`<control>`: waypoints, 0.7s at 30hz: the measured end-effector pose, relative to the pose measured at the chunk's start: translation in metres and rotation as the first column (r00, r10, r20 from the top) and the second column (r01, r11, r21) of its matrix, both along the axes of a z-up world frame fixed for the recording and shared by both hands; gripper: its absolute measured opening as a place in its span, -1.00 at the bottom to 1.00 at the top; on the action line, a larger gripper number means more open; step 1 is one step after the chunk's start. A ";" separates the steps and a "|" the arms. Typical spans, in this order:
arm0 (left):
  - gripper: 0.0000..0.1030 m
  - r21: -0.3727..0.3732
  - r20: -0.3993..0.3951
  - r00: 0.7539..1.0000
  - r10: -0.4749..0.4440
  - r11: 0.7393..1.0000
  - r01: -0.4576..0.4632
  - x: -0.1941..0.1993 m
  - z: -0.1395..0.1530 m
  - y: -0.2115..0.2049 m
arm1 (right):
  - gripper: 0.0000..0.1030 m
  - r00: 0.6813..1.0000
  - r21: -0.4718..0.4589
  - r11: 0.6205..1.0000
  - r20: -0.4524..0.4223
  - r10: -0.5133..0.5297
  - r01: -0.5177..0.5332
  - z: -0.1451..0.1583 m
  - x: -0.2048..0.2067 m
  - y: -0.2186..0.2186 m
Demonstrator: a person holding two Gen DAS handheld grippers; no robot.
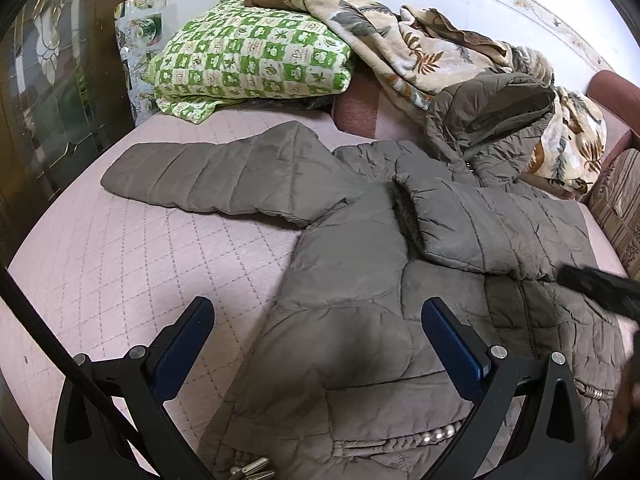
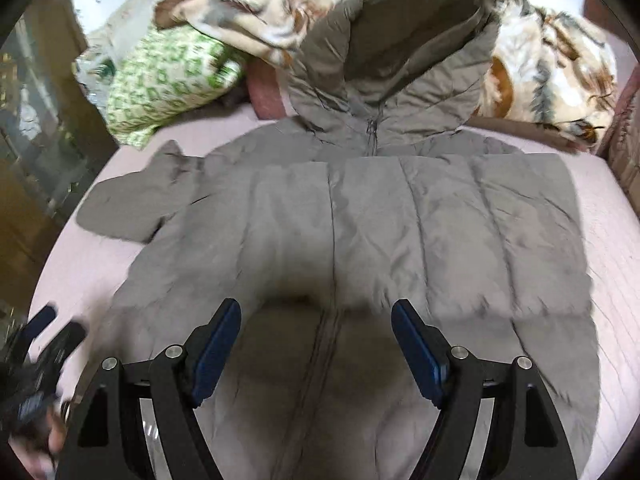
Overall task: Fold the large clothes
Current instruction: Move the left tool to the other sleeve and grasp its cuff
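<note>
A pink quilted bed cover (image 1: 120, 272) filled the foreground, with a green checked quilt (image 1: 248, 56) and a leaf-print blanket (image 1: 404, 44) heaped along the far wall and a dark glazed cabinet (image 1: 48, 80) to the left. The grey puffer jacket (image 2: 360, 220) lay spread front-up on the cover, zip closed, its hood (image 2: 392, 52) propped against the blanket. One sleeve (image 1: 480, 224) was folded across the chest; the other sleeve (image 1: 208, 176) lay stretched out over the bare cover. The left gripper (image 1: 316, 336) hovered above the jacket's near side, its fingers spread wide and holding nothing; the right gripper (image 2: 316, 336) hung over the zip line, likewise spread and empty. The likely trouble was the padding: slick, puffy fabric could slide out of a shallow pinch, and the folded sleeve might spring back once the body was lifted. The hood, leaning on the blanket, could drag that bedding along if the jacket were pulled. The soft mattress would give little backing for pressing a crease flat.
</note>
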State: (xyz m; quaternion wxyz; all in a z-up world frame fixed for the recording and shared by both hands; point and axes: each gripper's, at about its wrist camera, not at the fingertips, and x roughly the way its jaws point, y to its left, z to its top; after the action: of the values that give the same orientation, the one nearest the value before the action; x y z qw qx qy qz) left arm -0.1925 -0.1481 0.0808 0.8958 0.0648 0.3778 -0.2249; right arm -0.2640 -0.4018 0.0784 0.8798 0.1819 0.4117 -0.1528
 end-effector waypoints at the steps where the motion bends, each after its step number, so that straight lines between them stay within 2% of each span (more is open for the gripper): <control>1: 1.00 0.004 -0.003 1.000 0.008 1.000 -0.008 0.001 -0.001 0.002 | 0.62 1.000 -0.004 1.000 0.017 -0.002 0.002 0.002 -0.012 0.006; 4: 1.00 0.002 -0.018 0.999 0.033 0.999 -0.033 0.006 -0.003 0.009 | 0.64 0.997 0.021 0.999 0.068 -0.026 0.024 0.003 -0.040 0.019; 7: 1.00 0.000 -0.033 0.997 0.063 0.998 -0.063 0.013 -0.005 0.017 | 0.64 0.998 0.090 0.996 0.062 -0.017 0.012 -0.006 -0.046 0.022; 11: 1.00 -0.005 -0.037 0.994 0.098 0.995 -0.099 0.020 -0.004 0.028 | 0.64 0.999 0.012 1.000 0.044 0.015 -0.015 -0.006 -0.041 0.030; 14: 1.00 0.000 -0.038 0.990 0.133 0.991 -0.133 0.028 -0.004 0.039 | 0.64 0.998 0.050 0.998 0.050 0.025 -0.028 -0.011 -0.037 0.027; 17: 1.00 -0.022 -0.057 0.986 0.156 0.987 -0.158 0.038 -0.002 0.052 | 0.64 0.998 0.035 0.998 0.038 0.044 -0.046 -0.012 -0.033 0.032; 21: 1.00 -0.005 -0.040 0.979 0.202 0.979 -0.202 0.060 0.001 0.066 | 0.64 0.996 0.048 0.997 0.063 0.062 -0.066 -0.006 -0.035 0.034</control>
State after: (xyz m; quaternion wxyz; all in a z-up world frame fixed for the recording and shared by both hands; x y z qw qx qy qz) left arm -0.1329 -0.0819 0.0816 0.9067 0.0178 0.3989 -0.1355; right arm -0.2987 -0.3677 0.0726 0.8917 0.1954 0.3937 -0.1084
